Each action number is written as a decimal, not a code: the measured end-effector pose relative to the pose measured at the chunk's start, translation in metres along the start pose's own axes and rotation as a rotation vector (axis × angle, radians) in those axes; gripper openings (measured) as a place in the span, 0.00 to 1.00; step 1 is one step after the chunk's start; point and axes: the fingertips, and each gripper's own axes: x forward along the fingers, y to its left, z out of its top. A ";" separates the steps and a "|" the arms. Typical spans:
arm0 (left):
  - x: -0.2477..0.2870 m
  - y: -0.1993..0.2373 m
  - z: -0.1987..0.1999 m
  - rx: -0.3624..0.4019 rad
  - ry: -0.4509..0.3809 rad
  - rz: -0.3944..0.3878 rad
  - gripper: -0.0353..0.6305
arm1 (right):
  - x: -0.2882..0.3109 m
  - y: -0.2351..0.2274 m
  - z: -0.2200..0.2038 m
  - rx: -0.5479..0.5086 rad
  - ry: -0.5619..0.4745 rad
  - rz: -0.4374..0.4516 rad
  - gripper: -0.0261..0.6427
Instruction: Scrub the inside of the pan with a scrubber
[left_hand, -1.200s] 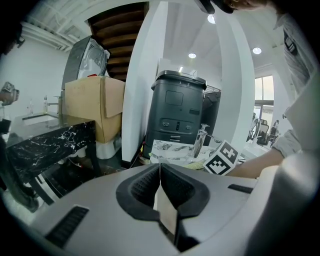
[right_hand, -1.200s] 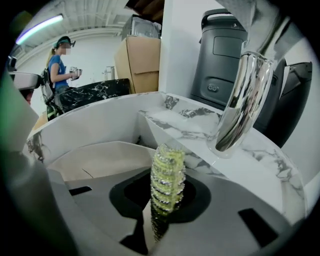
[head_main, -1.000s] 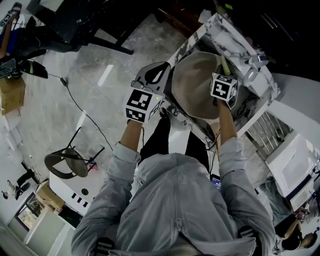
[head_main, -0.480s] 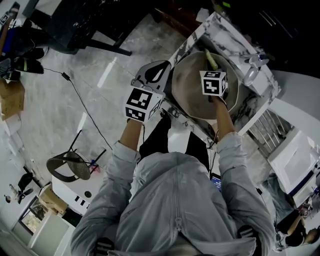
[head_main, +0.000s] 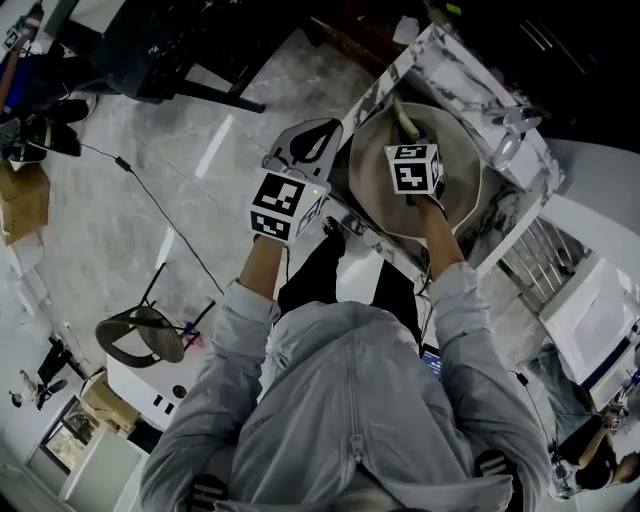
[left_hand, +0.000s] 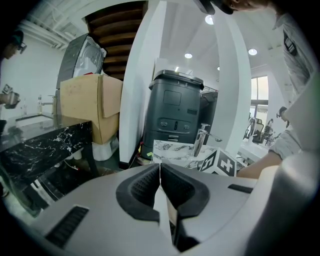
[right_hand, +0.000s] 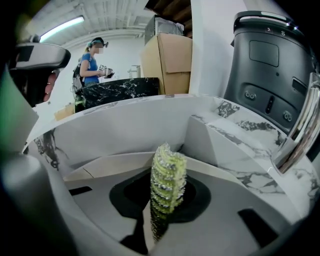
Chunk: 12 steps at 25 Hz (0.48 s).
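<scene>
- Left gripper view: the left claw (left_hand: 160, 173) has its dark ribbed pads pressed together, and nothing shows between them. Beyond it, at 12 o'clock, stands a dark grey bin (left_hand: 175, 107). A cardboard box (left_hand: 90, 105) sits at 10 o'clock, above a black marbled slab (left_hand: 45, 145). A chrome faucet (left_hand: 200, 141) rises at 2 o'clock of the pads. Just beside it is a marker cube (left_hand: 223, 162), and a grey sleeve (left_hand: 295, 135) fills the 3 o'clock edge.
- Right gripper view: the right claw (right_hand: 165, 197) is clamped on the scrubber (right_hand: 169, 170), a yellow-green netted pad that stands upright out of the pads toward 12 o'clock. White marbled counter (right_hand: 250, 175) runs along the 3 o'clock side under the curved chrome spout. A distant person in blue (right_hand: 91, 62) stands at 10 o'clock.
- Head view: the round tan pan (head_main: 462, 175) sits in the marbled counter at 1 o'clock of the frame. The right claw, under its marker cube, is over the inside of the pan. The scrubber pokes out toward the pan's 12 o'clock rim. The left claw sits just outside the pan's 9 o'clock rim; I cannot tell whether it touches the pan. A round stool (head_main: 140, 335) stands on the floor at 8 o'clock.
</scene>
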 end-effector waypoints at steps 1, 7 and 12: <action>0.000 0.000 0.000 0.001 0.000 -0.002 0.09 | 0.000 0.005 0.000 -0.003 -0.001 0.012 0.16; -0.005 -0.002 0.001 0.008 -0.002 -0.012 0.09 | -0.005 0.037 -0.005 -0.039 0.005 0.104 0.16; -0.013 -0.004 0.004 0.016 -0.008 -0.012 0.09 | -0.013 0.059 -0.011 -0.082 0.019 0.158 0.16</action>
